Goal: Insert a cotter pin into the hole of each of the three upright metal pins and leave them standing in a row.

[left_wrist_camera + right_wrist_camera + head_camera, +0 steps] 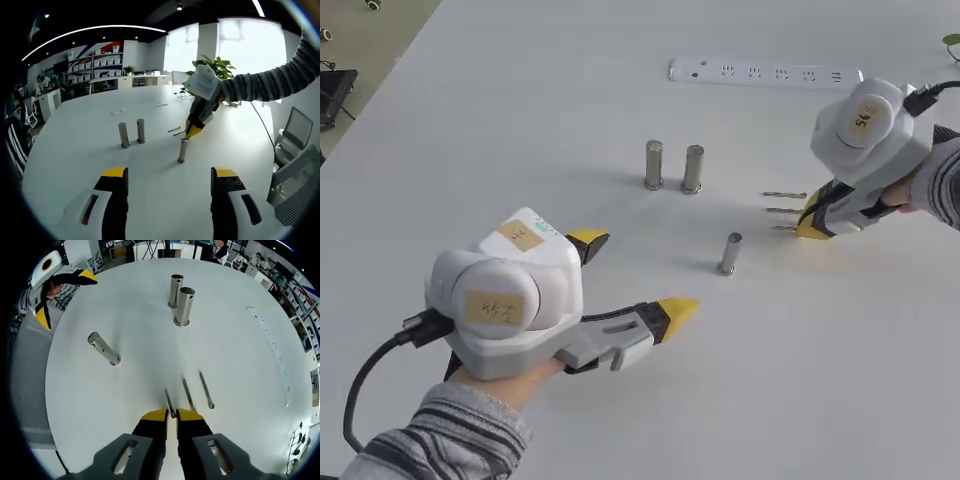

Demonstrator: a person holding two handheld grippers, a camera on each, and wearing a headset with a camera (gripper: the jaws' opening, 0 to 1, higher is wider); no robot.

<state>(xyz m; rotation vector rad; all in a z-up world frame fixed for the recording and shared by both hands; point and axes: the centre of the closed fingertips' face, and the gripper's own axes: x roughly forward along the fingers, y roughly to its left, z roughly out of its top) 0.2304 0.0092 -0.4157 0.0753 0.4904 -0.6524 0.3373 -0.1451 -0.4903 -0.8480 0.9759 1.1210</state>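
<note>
Bright, even overhead light. Soft, faint shadows beside the metal pins (653, 165) on the white table (520, 120), no harsh glare. Left gripper view: ceiling strip light (90, 31) and windows (245, 45) blown out. Both gripper views bend strongly at the edges; centres sharp.

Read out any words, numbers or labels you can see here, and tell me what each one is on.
"56", handwritten and only a tentative reading: tan sticker on the right gripper.
Rear sticker on the left gripper: handwriting too blurred to read.
Top sticker on the same gripper: too blurred to read.
Power strip: no legible marking.
</note>
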